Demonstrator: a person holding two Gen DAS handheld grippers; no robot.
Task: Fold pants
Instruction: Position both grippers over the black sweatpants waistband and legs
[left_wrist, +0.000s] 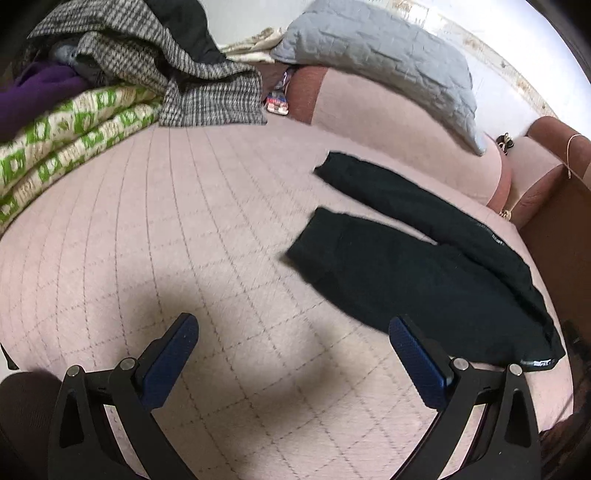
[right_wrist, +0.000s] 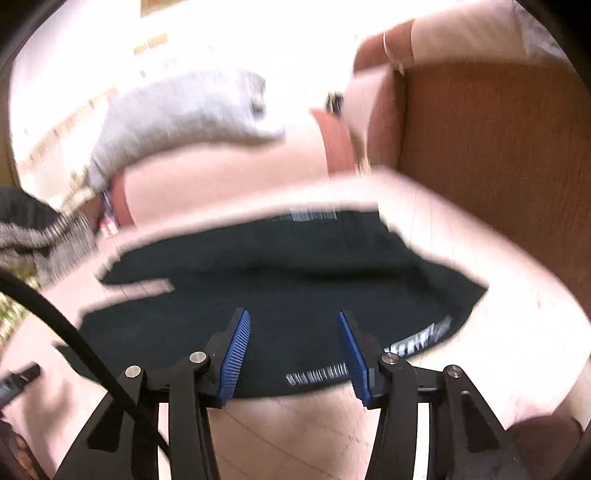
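Pants (left_wrist: 424, 273) lie spread flat, legs apart, on the pink quilted sofa seat (left_wrist: 184, 221) as left gripper (left_wrist: 291, 354) and right gripper (right_wrist: 293, 347) hover wide and empty, first grasp apparently pending at the waistband.

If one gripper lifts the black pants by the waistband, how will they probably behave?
The black pants lie limp and flat on the quilted pink cover, so they would probably sag and hang, not hold shape. The two legs lie apart and may swing separately. The cloth looks thin, so likely light.
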